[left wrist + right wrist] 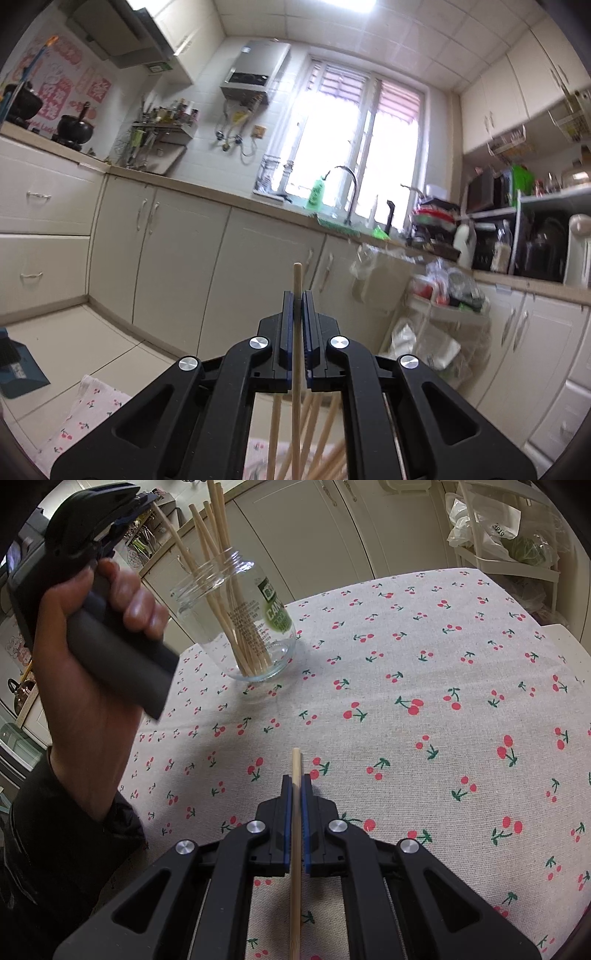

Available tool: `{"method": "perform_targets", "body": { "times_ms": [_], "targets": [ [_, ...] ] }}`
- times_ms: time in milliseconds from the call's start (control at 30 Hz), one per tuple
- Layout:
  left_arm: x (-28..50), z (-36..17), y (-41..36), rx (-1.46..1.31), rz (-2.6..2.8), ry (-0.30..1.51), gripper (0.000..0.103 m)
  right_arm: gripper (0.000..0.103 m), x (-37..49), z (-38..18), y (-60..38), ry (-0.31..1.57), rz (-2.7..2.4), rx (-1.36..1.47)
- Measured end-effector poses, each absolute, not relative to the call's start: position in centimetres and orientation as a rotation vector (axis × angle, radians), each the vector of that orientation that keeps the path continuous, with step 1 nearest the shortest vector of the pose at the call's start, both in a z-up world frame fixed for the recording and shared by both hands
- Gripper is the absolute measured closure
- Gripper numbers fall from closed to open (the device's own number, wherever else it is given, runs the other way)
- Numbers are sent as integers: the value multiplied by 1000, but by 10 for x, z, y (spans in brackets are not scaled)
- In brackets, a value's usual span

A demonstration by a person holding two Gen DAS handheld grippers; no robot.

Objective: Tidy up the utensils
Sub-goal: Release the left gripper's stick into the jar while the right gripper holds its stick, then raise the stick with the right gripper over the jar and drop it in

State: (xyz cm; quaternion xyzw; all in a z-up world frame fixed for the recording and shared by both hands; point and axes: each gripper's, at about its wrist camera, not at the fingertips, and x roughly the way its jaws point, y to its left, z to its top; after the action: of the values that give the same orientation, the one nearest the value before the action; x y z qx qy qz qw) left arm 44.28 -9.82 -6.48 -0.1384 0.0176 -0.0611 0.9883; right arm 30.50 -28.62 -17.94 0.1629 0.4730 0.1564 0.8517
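Cherry-print tablecloth (424,657); perhaps kitchen cabinets (177,236)

Daylight glare blows out the window (354,155); right side motion-blurred, fisheye edges curved and vignetted

Bright window (354,147), cream cabinets (177,243)

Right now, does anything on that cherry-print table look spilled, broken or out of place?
Nothing stands out. The clear glass jar stands upright on the cherry-print tablecloth, its pale wooden chopsticks fanned inside. Nothing looks spilled or cracked.
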Motion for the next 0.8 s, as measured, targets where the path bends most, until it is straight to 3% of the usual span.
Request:
{"method": "perform_targets", "body": {
  "times_ms": [267,333,500,800],
  "targets": [
    [419,-78,-95,-207,-181,144,97,97,306,-178,-281,996,316,301],
    [410,-79,-88,-207,-185,174,93,97,305,-178,-279,995,312,288],
    [379,-90,-60,-237,-148,225,68,98,305,-177,-279,993,301,282],
    [350,-143,-22,-351,-62,360,65,98,294,-135,-276,869,311,411]
  ]
}}
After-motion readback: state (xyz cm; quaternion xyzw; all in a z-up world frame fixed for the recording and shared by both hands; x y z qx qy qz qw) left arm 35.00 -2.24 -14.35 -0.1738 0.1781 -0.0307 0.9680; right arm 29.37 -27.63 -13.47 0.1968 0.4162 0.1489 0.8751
